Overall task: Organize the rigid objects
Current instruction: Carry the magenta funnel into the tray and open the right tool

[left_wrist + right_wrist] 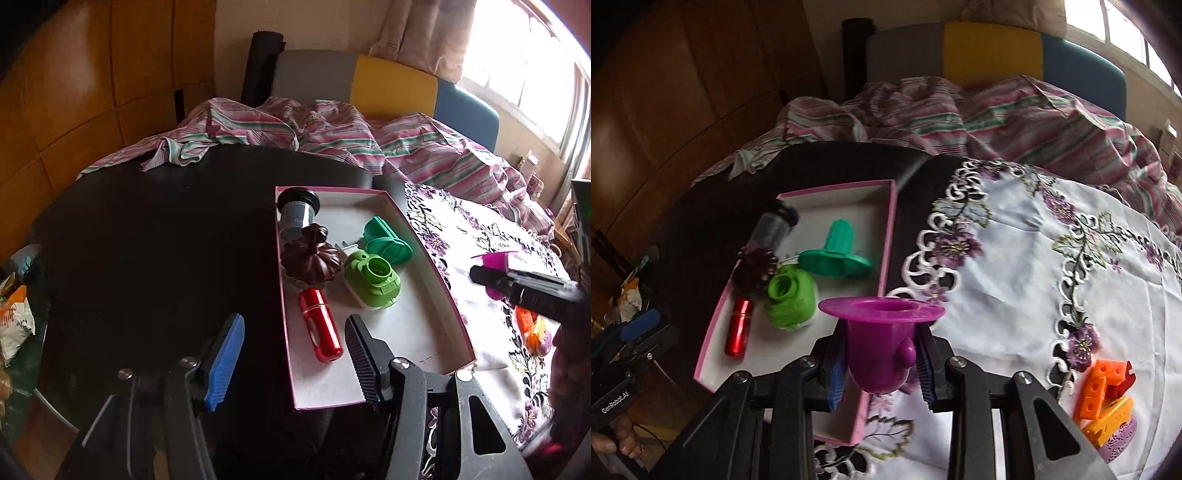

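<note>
The shallow pink-edged cardboard box (891, 236) with its white floor served as the collecting place, so everything is placed here relative to it. Inside it already lay a clear plastic cylinder with a black cap (297, 210) at the far end, a dark brown pumpkin-shaped ornament (310, 260) just nearer, a teal plastic flanged piece (836, 254), a lime-green round plastic holder (790, 295) and a glossy red metal capsule (320, 326) toward the near end, loosely grouped so the near part of the floor stayed free. The right gripper (881, 363) was clamped narrowly on the body of a purple plastic funnel-like cup with a wide flat rim (881, 332), holding it upright above the box's near right edge, probably on its way in. The left gripper (295, 362) hung part-open and held nothing, its jaws astride the box's near left wall, likely waiting there to steady the box. Well to the right of the box, on the white embroidered cloth (1034, 258) covering the dark table (147, 240), a cluster of orange and yellow plastic blocks (1104, 391) still waited to be gathered.
</note>
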A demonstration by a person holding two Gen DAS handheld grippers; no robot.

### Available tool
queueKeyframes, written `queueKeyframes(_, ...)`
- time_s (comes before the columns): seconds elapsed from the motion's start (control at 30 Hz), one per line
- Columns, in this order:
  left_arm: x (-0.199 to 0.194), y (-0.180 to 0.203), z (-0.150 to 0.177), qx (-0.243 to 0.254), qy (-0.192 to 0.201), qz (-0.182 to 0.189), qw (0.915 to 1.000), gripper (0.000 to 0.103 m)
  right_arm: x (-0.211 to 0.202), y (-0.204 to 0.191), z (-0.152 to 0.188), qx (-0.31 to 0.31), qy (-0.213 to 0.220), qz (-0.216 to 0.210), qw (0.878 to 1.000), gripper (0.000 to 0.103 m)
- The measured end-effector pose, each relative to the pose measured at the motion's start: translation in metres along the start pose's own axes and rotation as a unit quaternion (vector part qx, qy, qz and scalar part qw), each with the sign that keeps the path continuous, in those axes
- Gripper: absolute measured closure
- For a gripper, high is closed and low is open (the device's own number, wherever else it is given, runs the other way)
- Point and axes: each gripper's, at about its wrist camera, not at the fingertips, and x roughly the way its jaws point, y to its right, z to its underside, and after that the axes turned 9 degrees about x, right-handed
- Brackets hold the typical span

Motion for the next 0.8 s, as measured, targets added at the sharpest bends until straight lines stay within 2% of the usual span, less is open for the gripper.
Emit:
queueKeyframes(0.2,-0.003,-0.020,0.004,-0.041,0.004,-0.018,0.9990,0.042,0.013,-0.041,0.011,-0.041,-0.011,0.010,0.999,0.072)
queueKeyframes(0.37,-0.009,-0.042,0.005,-0.086,0.016,-0.044,0.9952,0.042,0.027,-0.058,0.014,-0.048,-0.011,0.025,0.998,0.072)
queueKeyframes(0.47,-0.012,-0.054,0.005,-0.107,0.020,-0.061,0.9922,0.042,0.039,-0.066,0.015,-0.053,-0.011,0.043,0.998,0.071)
queueKeyframes(0.63,-0.017,-0.080,0.008,-0.156,0.027,-0.087,0.9836,0.042,0.055,-0.071,0.017,-0.047,-0.016,0.047,0.998,0.071)
queueKeyframes(0.8,-0.020,-0.097,0.011,-0.173,0.026,-0.106,0.9788,0.042,0.063,-0.073,0.021,-0.050,-0.016,0.047,0.998,0.071)
